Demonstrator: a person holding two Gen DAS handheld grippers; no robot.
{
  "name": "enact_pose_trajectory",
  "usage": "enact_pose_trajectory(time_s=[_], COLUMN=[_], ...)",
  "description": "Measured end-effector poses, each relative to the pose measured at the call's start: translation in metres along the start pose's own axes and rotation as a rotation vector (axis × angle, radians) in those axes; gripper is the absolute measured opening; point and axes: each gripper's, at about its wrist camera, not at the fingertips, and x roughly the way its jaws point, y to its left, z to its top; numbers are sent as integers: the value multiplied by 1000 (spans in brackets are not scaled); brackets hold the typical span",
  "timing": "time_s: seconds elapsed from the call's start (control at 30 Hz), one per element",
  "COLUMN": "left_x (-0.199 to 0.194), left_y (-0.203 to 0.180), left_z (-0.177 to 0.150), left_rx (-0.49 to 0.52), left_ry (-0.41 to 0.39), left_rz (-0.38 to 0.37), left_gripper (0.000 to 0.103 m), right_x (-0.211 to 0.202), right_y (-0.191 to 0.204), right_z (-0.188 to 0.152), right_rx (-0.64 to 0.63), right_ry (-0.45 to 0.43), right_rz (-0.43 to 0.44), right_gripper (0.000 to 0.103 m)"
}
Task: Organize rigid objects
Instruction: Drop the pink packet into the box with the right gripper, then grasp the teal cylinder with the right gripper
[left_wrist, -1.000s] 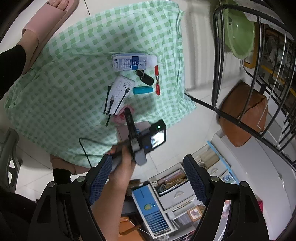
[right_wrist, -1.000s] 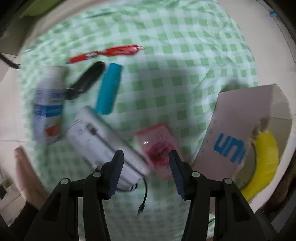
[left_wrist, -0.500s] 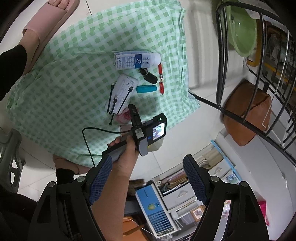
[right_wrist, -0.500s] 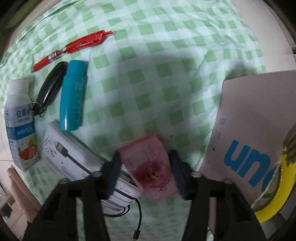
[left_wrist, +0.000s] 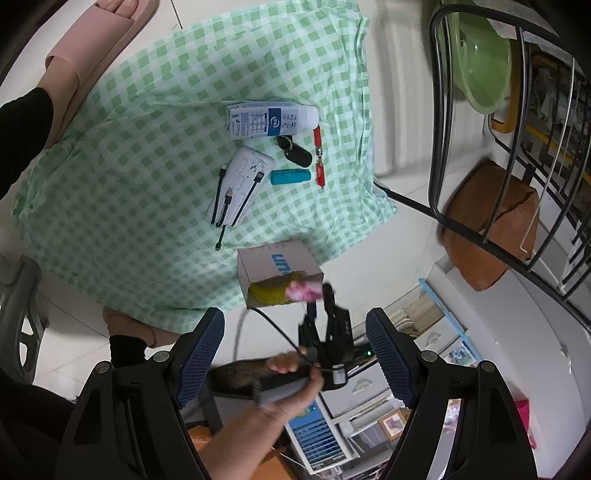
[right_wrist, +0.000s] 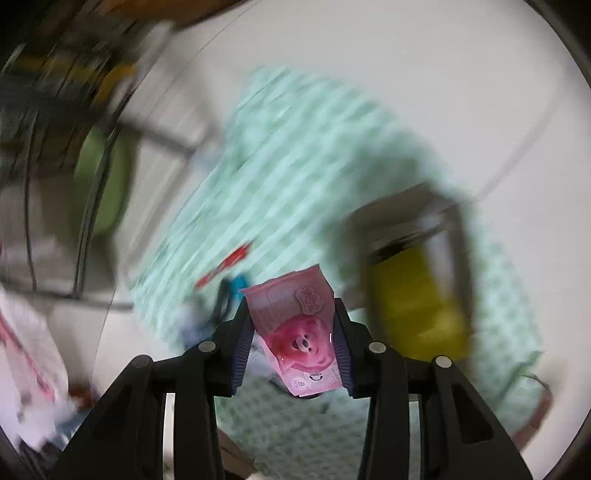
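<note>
Right gripper (right_wrist: 292, 345): a pink packet (right_wrist: 299, 334) printed with a pink bear is clamped between its fingers (right_wrist: 242, 349); the fingers are closed against both of the packet's side edges, and the packet's top edge stands out beyond the fingertips.
Right gripper, from the left wrist view (left_wrist: 314, 295): it is held in a hand (left_wrist: 291, 387), with the pink packet (left_wrist: 303, 290) carried at the fingertips just beside the open end of a cardboard box (left_wrist: 275, 264).
Cardboard box: blue lettering is seen on its top face; something yellow (left_wrist: 271, 291) is lodged in its open end. The box is set at the near edge of the checked cloth (left_wrist: 147, 147).
Left gripper (left_wrist: 295, 350): its fingers (left_wrist: 201, 349) are spread wide apart and nothing is held between them.
Far beyond the left fingers: a white bottle (left_wrist: 271, 120) with a blue label, a black key fob (left_wrist: 297, 153), a red pen (left_wrist: 318, 157), a teal tube (left_wrist: 290, 177) and a white power bank (left_wrist: 243, 184) with black cables are laid close together on the cloth.
Cloth: green and white, spread on the floor (left_wrist: 406, 258).
Right wrist view: everything past the fingers is blurred; only the cloth (right_wrist: 295, 166) and the yellow thing (right_wrist: 417, 302) in the box can be made out.
</note>
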Motion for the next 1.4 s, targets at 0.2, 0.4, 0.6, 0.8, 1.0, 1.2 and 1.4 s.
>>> enact_pose_trajectory(time_s=[0.2,0.4,0.6,0.8,1.0,1.2,1.4], left_x=[-3,-8,-36,-46,-40,-30,-29], left_y=[0,1,-3,-40,-71,-72,-77], left_z=[3,7,21,6,-37,-63,-58], left_rx=[-8,-41,-37,263,615,668,632], left_ry=[-8,1,-83,-147,-264,-347,-280], left_rz=[-7,-23,-85,10,215,344,312], left_gripper=[78,78,78,78,78,78,78], right_x=[18,31,2,16,103,178,206], right_y=[-27,-37,-5,62,120,133,143], right_z=[28,32,26,-3,-43,-54,-59], right_rx=[89,204,145,-67,-246,-192,-239], right_ry=[91,24,-93,-64,93,123,119], right_rz=[-148,-112,-94,6,-22,-125,-209], right_gripper=[43,59,60,60,57,50,28])
